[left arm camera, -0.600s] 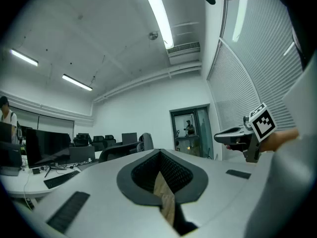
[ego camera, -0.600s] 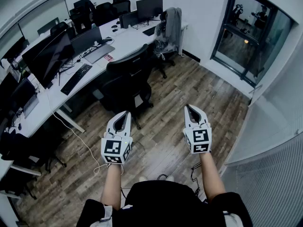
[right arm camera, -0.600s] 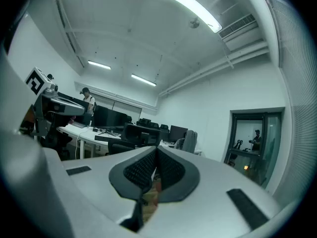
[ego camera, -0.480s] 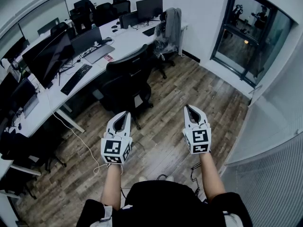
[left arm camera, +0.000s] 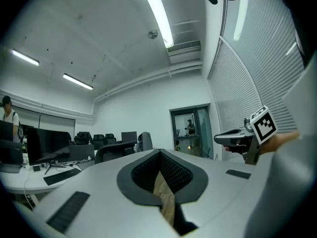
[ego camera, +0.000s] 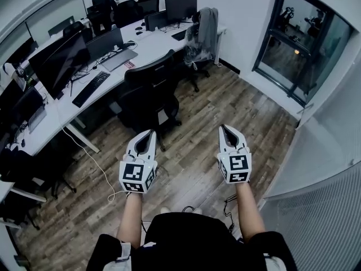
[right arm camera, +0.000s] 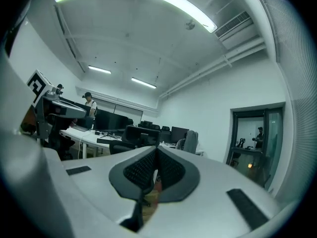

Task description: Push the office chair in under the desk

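Beside the near edge of the long white desk stands the black office chair, pulled out from it, with its backrest turned toward the person. Compared with half a second ago, desk and chair sit a little higher and further left in the head view. Both grippers keep almost the same spots, well short of the chair. The left gripper and the right gripper point toward the desk over the wooden floor. Each has its jaws pressed together with nothing between them. A second chair, draped with a grey jacket, stands at the desk's far end. Only the gripper views show the ceiling lights, which the downward head view leaves out. The left gripper view also picks out a figure behind the glass door, away from the desk. The right gripper view adds a person in a cap standing by the desk's far side.
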